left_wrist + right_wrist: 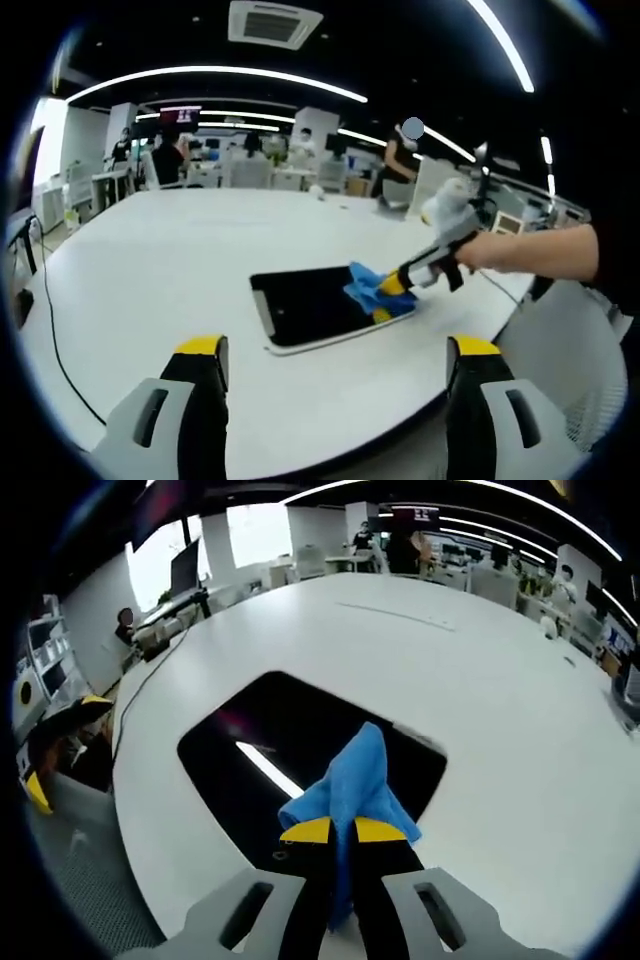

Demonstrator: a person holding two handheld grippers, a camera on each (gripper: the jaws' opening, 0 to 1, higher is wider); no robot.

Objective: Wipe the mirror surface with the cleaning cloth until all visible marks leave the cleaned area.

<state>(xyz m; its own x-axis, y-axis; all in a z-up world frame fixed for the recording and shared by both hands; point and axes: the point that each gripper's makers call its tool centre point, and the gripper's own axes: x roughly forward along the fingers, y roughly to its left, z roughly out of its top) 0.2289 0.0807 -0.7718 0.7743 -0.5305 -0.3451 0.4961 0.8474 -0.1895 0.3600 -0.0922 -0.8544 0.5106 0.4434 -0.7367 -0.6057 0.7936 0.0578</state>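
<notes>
Right hand-held gripper point(342, 832) pinches cloth point(355, 780) against mirror point(250, 740).

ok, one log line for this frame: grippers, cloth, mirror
left gripper: open, idle, back from mirror | right gripper: shut on blue cloth | cloth: on mirror | mirror: flat on white table

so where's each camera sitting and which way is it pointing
Left gripper view: rides the left gripper, held back with its jaws apart, looking across the white table at the mirror; a hand brings the right gripper in from the right.
Right gripper view: rides the right gripper, looking down at the mirror, jaws clamped on the blue cloth.
Shared: mirror, cloth, table, right gripper.
</notes>
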